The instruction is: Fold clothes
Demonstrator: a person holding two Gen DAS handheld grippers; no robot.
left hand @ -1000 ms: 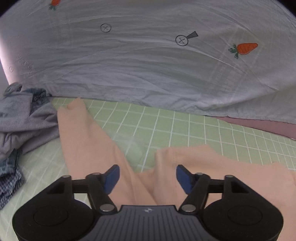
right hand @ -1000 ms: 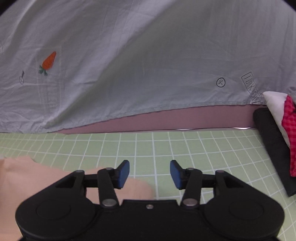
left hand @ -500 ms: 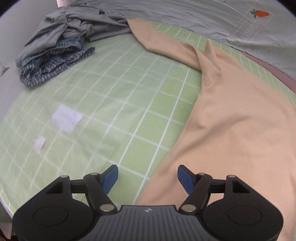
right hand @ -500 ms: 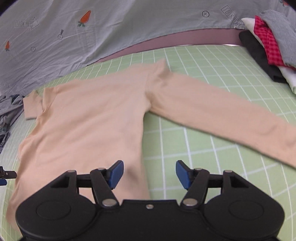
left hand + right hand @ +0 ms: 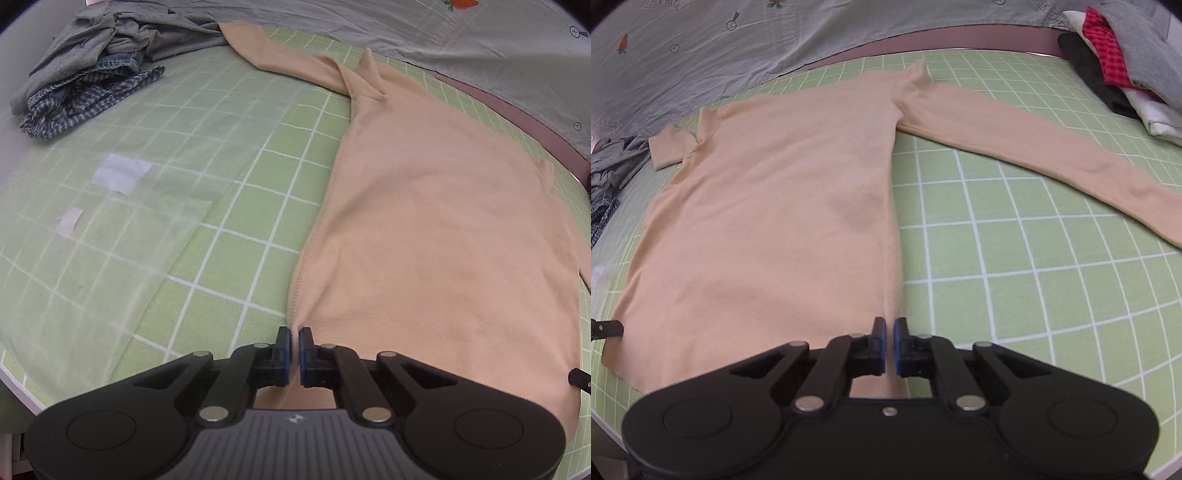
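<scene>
A peach long-sleeved shirt (image 5: 443,229) lies flat on the green grid mat (image 5: 240,206), its hem toward me. My left gripper (image 5: 294,334) has its jaws closing to a sliver, the pads pinching the hem's left corner. In the right wrist view the shirt (image 5: 768,221) spreads to the left, with one sleeve (image 5: 1034,147) stretched out to the right. My right gripper (image 5: 889,325) is also closing, with the right side seam at the hem nipped between its pads. The other sleeve (image 5: 288,59) reaches toward the far left.
A heap of grey and plaid clothes (image 5: 92,74) sits at the mat's far left. Folded clothes (image 5: 1115,62) are stacked at the far right. A grey carrot-print sheet (image 5: 738,37) hangs behind. White tape patches (image 5: 120,177) mark the mat. The mat's front edge (image 5: 22,387) is close.
Both grippers swept back from the far side to the shirt's near hem and tipped downward. Their jaws went from wide open to closed on the hem corners.
</scene>
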